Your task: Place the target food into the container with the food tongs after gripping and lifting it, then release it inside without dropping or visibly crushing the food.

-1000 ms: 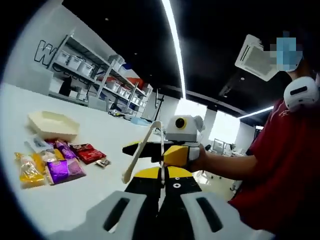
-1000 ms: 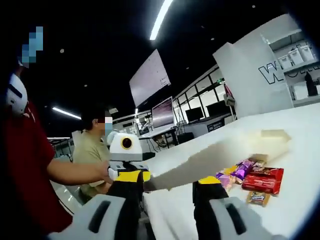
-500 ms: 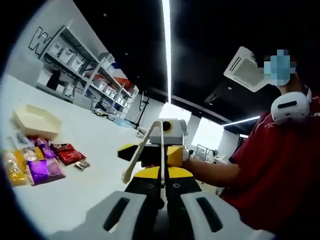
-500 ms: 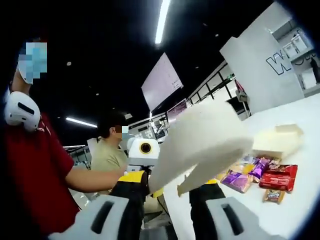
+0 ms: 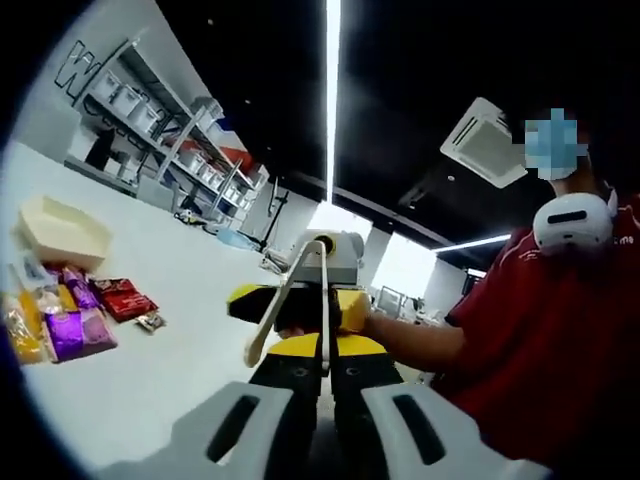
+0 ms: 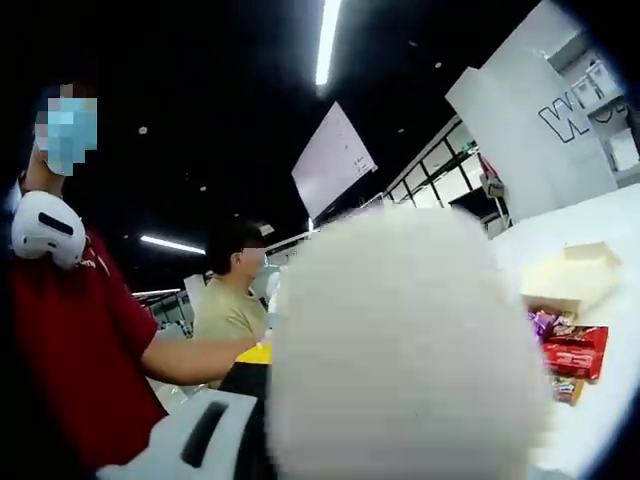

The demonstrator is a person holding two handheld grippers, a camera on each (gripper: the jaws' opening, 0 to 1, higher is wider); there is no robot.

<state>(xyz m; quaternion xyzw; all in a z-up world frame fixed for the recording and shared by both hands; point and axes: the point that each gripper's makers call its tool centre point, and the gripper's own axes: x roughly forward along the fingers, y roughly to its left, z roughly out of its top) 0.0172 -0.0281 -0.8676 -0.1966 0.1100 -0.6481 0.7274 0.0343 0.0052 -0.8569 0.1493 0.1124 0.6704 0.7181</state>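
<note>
My left gripper [image 5: 325, 390] is shut on the hinge end of the cream food tongs [image 5: 290, 300], which stand up from its jaws with their two arms spread. Just beyond the tongs, facing me, is my right gripper [image 5: 300, 306], held in a hand, its yellow-tipped jaws apart. In the right gripper view a blurred cream shape, the tongs [image 6: 400, 350], sits very near the lens and hides that gripper's right jaw. Snack packets lie on the white table: purple [image 5: 78, 332], red [image 5: 122, 298], yellow [image 5: 22, 338]. The cream container [image 5: 60, 230] stands behind them, empty from what I can see.
The container [image 6: 575, 280] and a red packet [image 6: 575, 352] lie at the right of the right gripper view. A person in a red shirt [image 5: 540, 330] holds the grippers. Another person in an olive shirt [image 6: 232, 305] sits behind. Shelving [image 5: 170, 150] lines the far wall.
The two grippers have come closer together. The tongs have swelled from a blurred strip to a large blob in the right gripper view. The left gripper view has swung, so the packets sit further left.
</note>
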